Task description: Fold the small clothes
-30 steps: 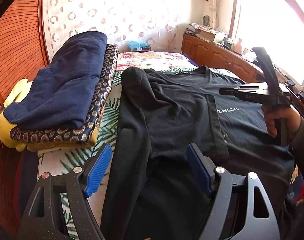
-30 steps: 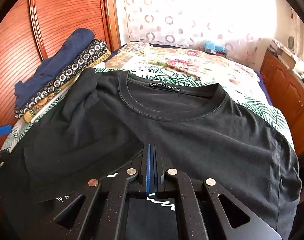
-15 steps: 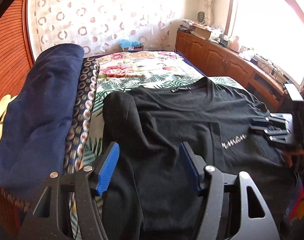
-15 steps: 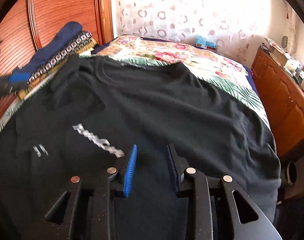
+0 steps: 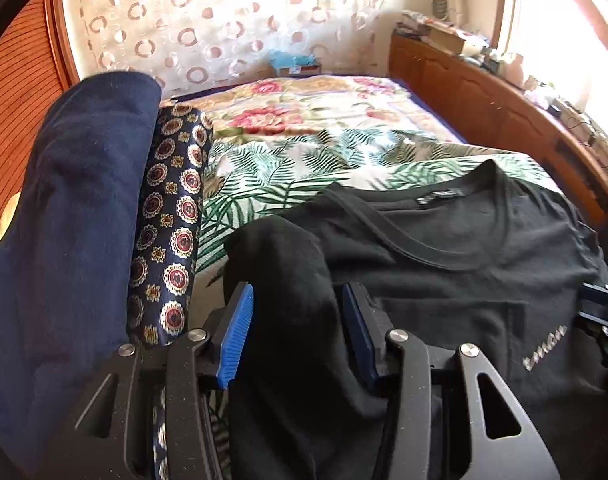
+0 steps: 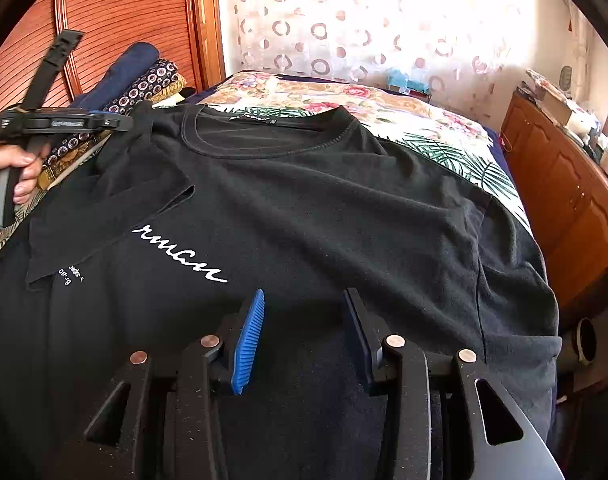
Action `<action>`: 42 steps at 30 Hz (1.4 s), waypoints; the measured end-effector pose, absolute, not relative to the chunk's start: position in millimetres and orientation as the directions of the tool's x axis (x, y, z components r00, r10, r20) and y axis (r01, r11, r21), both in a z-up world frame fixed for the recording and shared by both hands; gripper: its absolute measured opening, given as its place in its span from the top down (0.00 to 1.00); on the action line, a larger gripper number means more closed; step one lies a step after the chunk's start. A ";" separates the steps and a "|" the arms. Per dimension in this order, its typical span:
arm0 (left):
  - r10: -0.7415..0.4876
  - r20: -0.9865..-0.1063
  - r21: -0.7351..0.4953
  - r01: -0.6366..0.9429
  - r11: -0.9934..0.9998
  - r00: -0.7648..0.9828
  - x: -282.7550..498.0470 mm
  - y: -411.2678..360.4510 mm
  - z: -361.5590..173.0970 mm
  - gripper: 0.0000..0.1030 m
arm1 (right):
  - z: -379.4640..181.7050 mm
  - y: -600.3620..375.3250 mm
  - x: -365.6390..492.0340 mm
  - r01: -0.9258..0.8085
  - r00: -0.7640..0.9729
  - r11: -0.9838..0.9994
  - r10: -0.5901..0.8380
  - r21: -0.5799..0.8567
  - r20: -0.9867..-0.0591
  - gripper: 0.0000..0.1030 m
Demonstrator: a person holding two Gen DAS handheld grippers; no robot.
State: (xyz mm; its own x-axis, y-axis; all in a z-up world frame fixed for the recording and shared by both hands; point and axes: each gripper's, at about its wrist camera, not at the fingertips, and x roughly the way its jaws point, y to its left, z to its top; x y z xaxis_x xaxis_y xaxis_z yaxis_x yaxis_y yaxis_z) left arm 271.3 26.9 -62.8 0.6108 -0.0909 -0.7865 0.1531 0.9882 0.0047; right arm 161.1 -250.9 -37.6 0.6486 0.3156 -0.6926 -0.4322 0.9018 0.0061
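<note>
A black T-shirt (image 6: pixel 323 208) with white script lies front up on the bed; its left sleeve (image 6: pixel 104 216) is folded in over the chest. In the left wrist view the shirt (image 5: pixel 463 280) fills the lower right. My left gripper (image 5: pixel 294 320) is open, its blue pads either side of the folded shoulder ridge, near the shirt's left edge; it also shows in the right wrist view (image 6: pixel 116 122). My right gripper (image 6: pixel 300 332) is open and empty, low over the shirt's middle below the script.
A stack of folded clothes, navy (image 5: pixel 72 200) on a patterned piece (image 5: pixel 172 220), sits close on the left by the wooden headboard (image 6: pixel 124 8). The floral and leaf bedspread (image 5: pixel 304 132) lies beyond the collar. A wooden cabinet (image 6: pixel 563 184) runs along the right.
My right gripper has opened and let go of the sleeve, then drawn back toward the shirt's middle. My left gripper has moved forward along the shirt's left edge toward the shoulder.
</note>
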 end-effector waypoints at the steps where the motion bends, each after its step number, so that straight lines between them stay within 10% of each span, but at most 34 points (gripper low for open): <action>1: -0.076 -0.792 0.017 0.146 0.989 0.605 275.4 26.3 -65.7 0.54 | -37.4 -251.1 160.8 -0.433 0.648 0.901 0.316 0.006 -0.693 0.58; 4: -0.052 -0.800 0.049 0.151 0.987 0.597 282.6 23.7 -71.1 0.55 | -38.2 -249.1 161.2 -0.433 0.650 0.901 0.311 -0.001 -0.693 0.58; 7: -0.040 -0.805 0.073 0.165 0.984 0.592 285.0 20.8 -73.2 0.93 | -38.2 -248.9 161.6 -0.433 0.650 0.902 0.312 0.000 -0.693 0.57; 13: -0.016 -0.753 0.099 0.137 0.986 0.658 281.6 37.7 -37.2 0.95 | -38.3 -248.6 161.7 -0.434 0.649 0.901 0.312 -0.001 -0.694 0.56; 24: 0.007 -0.732 0.096 0.094 0.991 0.681 289.4 76.4 -9.3 0.95 | -38.3 -249.1 162.2 -0.436 0.648 0.900 0.313 -0.001 -0.694 0.55; 33: -0.143 -0.632 -0.011 0.176 0.984 0.762 226.2 67.2 4.8 0.57 | -38.4 -250.0 162.8 -0.437 0.648 0.899 0.314 -0.001 -0.694 0.54; 42: -0.242 -0.645 -0.027 0.294 0.955 0.725 170.5 43.9 -20.9 0.56 | -38.6 -250.9 163.2 -0.434 0.650 0.901 0.309 -0.006 -0.694 0.53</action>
State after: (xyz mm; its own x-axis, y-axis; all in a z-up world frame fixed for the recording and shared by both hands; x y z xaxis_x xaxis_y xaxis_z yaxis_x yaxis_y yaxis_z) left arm 170.5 43.9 -20.9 0.7251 -0.2417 -0.6449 0.2944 0.9553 -0.0271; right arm 163.2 -250.9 -38.6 0.6502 0.3090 -0.6941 -0.4341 0.9008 -0.0057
